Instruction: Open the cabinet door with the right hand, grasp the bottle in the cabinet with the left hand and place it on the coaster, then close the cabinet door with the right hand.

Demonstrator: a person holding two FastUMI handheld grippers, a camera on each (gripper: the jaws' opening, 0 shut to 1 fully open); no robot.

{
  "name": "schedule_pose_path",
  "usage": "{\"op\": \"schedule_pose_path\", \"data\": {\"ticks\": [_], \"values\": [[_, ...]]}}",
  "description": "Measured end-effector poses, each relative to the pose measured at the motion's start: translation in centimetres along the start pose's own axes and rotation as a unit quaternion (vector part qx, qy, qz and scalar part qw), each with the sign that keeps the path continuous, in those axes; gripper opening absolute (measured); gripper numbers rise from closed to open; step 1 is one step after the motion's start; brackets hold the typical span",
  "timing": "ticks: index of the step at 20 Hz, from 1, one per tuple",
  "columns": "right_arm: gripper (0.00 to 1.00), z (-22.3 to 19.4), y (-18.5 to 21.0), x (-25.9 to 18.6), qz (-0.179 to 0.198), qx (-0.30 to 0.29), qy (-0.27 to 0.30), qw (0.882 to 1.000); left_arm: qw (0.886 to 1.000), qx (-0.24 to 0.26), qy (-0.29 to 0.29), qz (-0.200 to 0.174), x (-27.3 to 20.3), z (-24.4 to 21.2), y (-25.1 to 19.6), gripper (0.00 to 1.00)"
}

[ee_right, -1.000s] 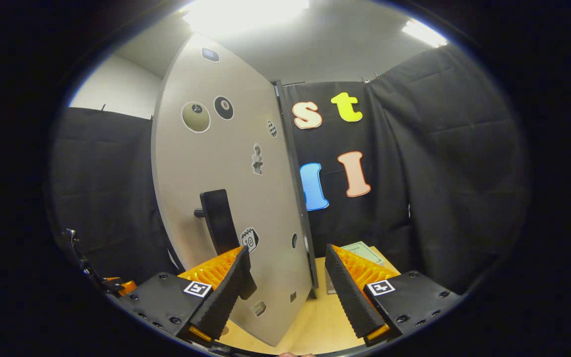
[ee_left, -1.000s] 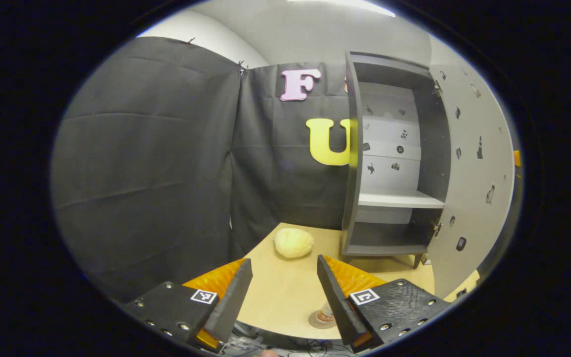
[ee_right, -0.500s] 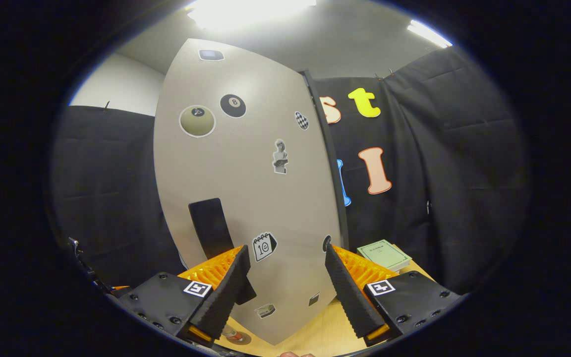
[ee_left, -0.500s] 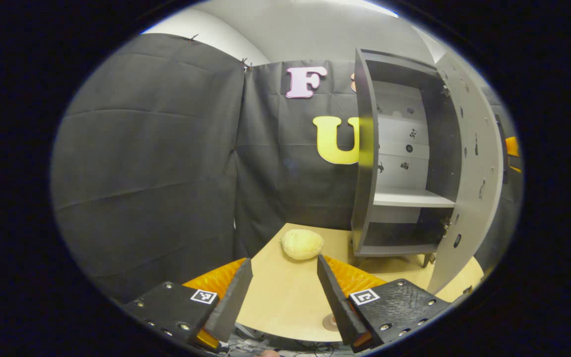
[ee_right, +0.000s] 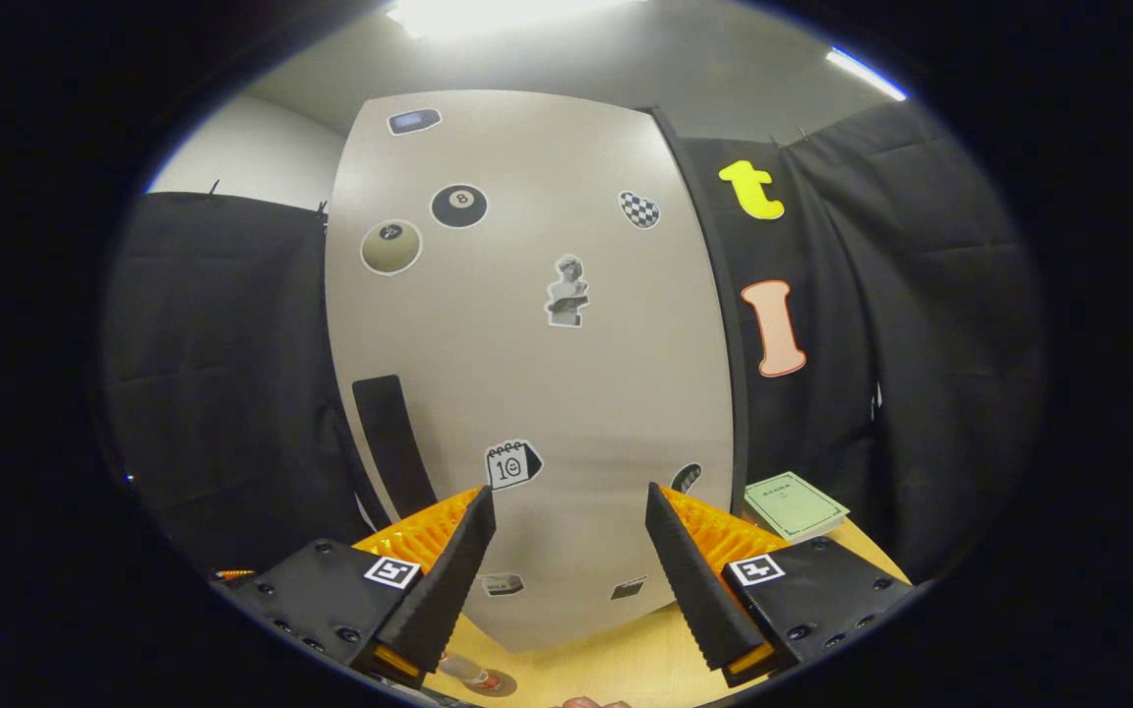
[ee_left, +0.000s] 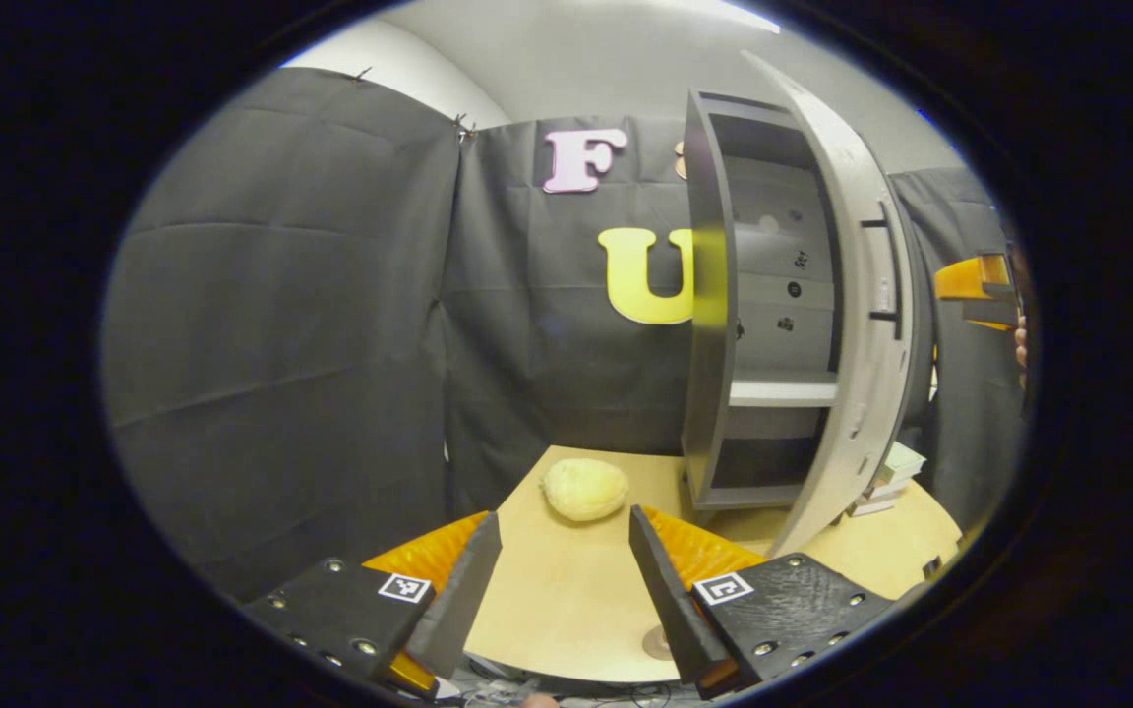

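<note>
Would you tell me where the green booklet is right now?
In the right gripper view, the green booklet lies on the wooden table, lower right, just right of the cabinet door and before the black cloth.

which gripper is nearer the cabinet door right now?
Right. The right gripper faces the cabinet door at close range, fingers open in front of it. The left gripper hangs back over the table's near edge.

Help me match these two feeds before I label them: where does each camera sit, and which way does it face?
Left gripper view: rides the left claw, facing the cabinet's open side across the table; the right claw shows far right.
Right gripper view: rides the right claw, facing the cabinet door's stickered front.
Shared: the door, the table, the coaster.
</note>
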State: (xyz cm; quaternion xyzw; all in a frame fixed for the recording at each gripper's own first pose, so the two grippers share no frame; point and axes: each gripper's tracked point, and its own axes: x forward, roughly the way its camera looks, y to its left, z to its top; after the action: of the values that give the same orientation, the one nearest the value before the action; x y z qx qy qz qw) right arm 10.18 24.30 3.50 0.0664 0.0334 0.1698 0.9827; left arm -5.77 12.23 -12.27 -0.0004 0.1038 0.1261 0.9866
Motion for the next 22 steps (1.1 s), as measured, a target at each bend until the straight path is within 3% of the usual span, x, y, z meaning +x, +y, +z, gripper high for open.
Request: {"op": "schedule_pose_path", "data": {"ticks": [8, 14, 18, 22], "values": [[0.98, 0.6, -5.9, -2.0, -0.045, -0.004, -0.007, 0.999, 0.996, -0.007, -0.019, -0.085, 1.0, 5.7, -10.1, 0.8], [0.98, 1.4, -11.7, -3.8, -0.1, -0.027, -0.024, 0.994, 0.992, -0.048, -0.044, -0.109, -0.6, 10.2, -15.3, 0.79], [0.98, 1.4, -13.7, -4.3, -0.099, -0.032, -0.042, 0.994, 0.991, -0.035, -0.058, -0.117, -1.3, 10.4, -17.9, 0.81], [0.98, 0.3, -14.3, -3.8, -0.067, -0.034, -0.039, 0.996, 0.991, -0.034, -0.064, -0.112, -3.0, 11.1, -20.5, 0.81]]}}
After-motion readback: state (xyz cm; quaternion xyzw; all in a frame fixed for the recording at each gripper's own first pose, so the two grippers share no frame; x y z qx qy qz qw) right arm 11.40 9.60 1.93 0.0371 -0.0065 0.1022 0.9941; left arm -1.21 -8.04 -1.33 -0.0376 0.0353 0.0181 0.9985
